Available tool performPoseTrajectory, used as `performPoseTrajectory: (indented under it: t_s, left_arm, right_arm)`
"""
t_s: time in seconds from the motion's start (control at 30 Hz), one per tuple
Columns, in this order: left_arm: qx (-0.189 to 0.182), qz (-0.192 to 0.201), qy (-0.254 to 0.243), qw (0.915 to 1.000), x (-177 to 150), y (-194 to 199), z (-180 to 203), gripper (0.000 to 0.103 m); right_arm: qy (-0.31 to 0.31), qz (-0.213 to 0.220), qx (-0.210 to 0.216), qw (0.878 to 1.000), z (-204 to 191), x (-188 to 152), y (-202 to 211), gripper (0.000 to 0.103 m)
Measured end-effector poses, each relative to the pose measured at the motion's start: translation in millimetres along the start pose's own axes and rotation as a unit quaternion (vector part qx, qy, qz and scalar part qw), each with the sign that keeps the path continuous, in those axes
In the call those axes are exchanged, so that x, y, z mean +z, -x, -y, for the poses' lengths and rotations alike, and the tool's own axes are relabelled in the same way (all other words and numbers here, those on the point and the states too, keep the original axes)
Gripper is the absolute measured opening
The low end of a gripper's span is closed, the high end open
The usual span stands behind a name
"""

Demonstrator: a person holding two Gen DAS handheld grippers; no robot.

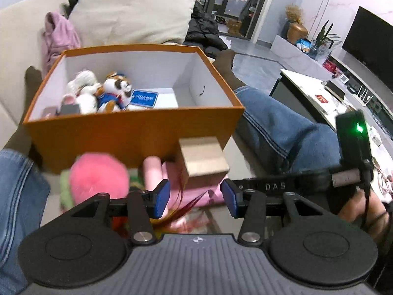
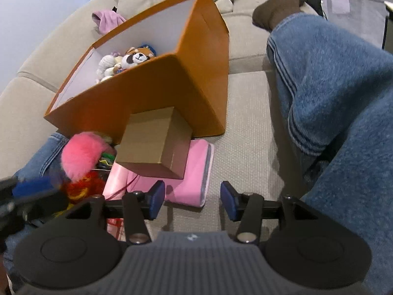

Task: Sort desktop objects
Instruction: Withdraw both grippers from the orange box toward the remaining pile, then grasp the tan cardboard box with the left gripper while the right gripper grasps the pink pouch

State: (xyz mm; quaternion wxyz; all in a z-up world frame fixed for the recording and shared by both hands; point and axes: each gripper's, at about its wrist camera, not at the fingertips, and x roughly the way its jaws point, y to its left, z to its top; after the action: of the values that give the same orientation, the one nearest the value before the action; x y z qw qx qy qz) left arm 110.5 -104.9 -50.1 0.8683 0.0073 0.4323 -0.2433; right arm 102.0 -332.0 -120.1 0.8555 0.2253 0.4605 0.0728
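Note:
An orange storage box [image 1: 137, 132] [image 2: 152, 93] with a white inside stands on the sofa. It holds plush toys [image 1: 98, 93] [image 2: 132, 59] and a blue card [image 1: 144, 98]. In front of it lie a small brown cardboard box [image 1: 203, 162] [image 2: 154, 142], a pink flat case [image 1: 194, 191] [image 2: 194, 174], a pink fluffy toy [image 1: 98, 179] [image 2: 81, 157] and red-yellow tassels [image 2: 81, 186]. My left gripper [image 1: 195, 198] is open and empty, just short of the brown box. My right gripper [image 2: 192, 200] is open and empty over the pink case's near edge. It also shows at the right of the left wrist view [image 1: 351, 147].
The person's jeans-clad legs [image 2: 339, 93] [image 1: 277, 120] flank the sofa seat [image 2: 245, 127]. A cream cushion [image 1: 132, 12] and pink cloth [image 1: 59, 36] lie behind the box. A low table [image 1: 319, 93] and TV [image 1: 368, 46] stand at the right.

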Motion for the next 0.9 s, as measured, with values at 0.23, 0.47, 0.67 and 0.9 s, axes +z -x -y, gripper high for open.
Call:
performPoseTrajectory:
  t_s: [0.23, 0.47, 0.67, 0.9]
  left_arm:
    - [0.000, -0.026, 0.015, 0.9995, 22, -36, 5, 0.071]
    - [0.008, -0.076, 0.069, 0.9947, 37, -79, 1, 0.072]
    - [0.041, -0.098, 0.040, 0.9936, 43, -101, 15, 0.073]
    - [0.043, -0.104, 0.057, 0.9920, 36, -98, 0, 0.070]
  right_arm:
    - [0.018, -0.005, -0.012, 1.000, -2, 6, -6, 0.042]
    - [0.037, 0.005, -0.045, 0.998, 3, 8, -6, 0.033]
    - [0.031, -0.004, -0.028, 0.999, 6, 11, -16, 0.037]
    - [-0.013, -0.017, 0.026, 0.999, 16, 14, -22, 0.044]
